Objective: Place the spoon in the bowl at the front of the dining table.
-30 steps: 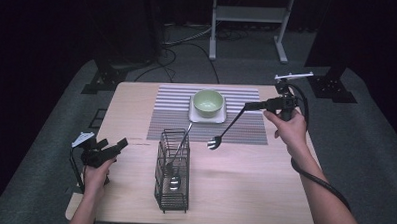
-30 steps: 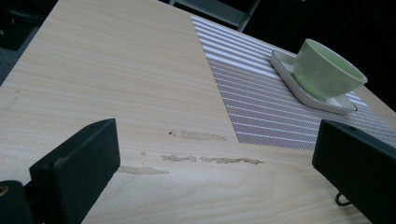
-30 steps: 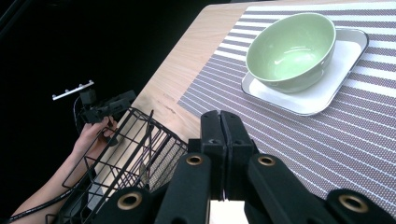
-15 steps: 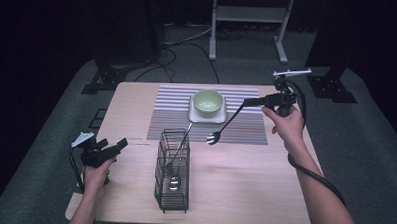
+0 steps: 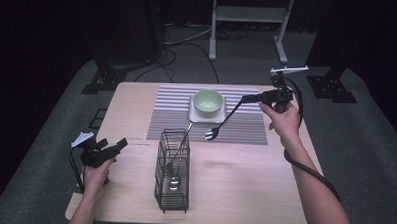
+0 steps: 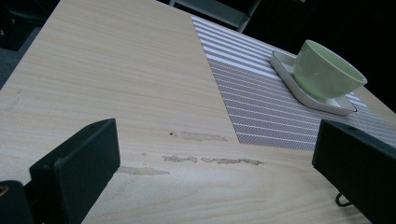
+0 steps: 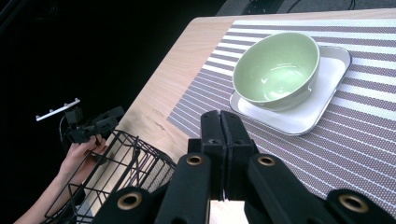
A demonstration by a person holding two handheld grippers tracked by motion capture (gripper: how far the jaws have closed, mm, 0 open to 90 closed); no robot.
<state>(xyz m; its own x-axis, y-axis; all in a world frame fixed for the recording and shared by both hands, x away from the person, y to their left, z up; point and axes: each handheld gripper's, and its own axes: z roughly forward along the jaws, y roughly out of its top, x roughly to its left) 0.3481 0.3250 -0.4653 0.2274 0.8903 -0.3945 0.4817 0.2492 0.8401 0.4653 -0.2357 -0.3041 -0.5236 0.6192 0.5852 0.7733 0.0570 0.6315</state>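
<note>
Right gripper clamped on spoon handle, held above striped mat, bowl end hanging low near front edge of plate under green bowl. Left gripper jaws wide apart, empty, over table left edge beside wire rack.

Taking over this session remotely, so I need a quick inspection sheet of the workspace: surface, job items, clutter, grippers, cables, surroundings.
Surface: wooden table, some scuffed patches; striped placemat at the far middle.
Job's things: fork held at its handle, head low over the placemat; green bowl on a white plate; wire caddy with utensils inside.
Clutter: nothing seen.
Grippers: right gripper shut on the fork; left gripper open, holding nothing, at the table's left edge.
Cables: right gripper's cable runs along the forearm.
Surroundings: dark floor, stand legs, floor cables.
</note>
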